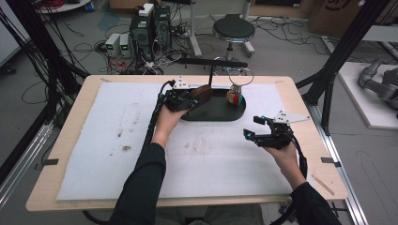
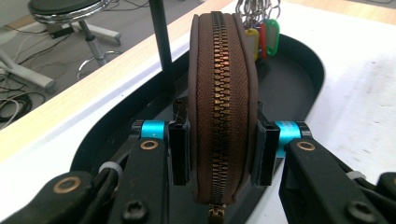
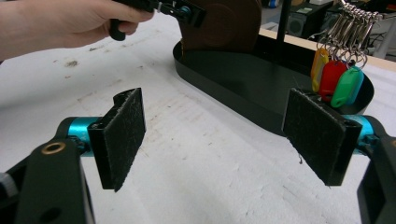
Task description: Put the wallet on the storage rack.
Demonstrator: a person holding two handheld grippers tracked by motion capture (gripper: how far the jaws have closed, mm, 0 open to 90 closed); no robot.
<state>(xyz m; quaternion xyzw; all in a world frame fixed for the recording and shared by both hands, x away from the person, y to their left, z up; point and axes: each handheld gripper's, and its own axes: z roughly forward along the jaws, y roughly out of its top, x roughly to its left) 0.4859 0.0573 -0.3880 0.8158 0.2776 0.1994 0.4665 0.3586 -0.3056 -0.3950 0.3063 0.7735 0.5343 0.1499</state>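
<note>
High view: the left gripper (image 1: 187, 100) is seen at 11 o'clock of the white mat (image 1: 94, 140), at the left end of the black tray (image 1: 220, 112); the right gripper (image 1: 256, 133) is held at 3 o'clock, near the tray's front rim and apart from it. A thin black post (image 1: 210, 77) is seen rising from the tray, and a key ring (image 1: 236, 95) with coloured tags is hung at the tray's right end. A stool (image 1: 233, 30) and cables are shown on the floor at 12 o'clock.

Left gripper view: the brown pouch (image 2: 223, 93) is shown on edge, zip facing the camera, pinched between the two pads (image 2: 180, 151), over the tray's left end. The pressing contact on both flanks is resolved here, which the high view does not give. The post stands at 11 o'clock of the pouch; the tags (image 2: 264, 37) lie behind it at 1 o'clock.

Right gripper view: the right gripper's jaws are spread wide with nothing between them, bare mat beneath. The person's left hand (image 3: 56, 23) is seen at 10 o'clock, the pouch's flat side at 12 o'clock, and yellow, red and green tags at 2 o'clock.
</note>
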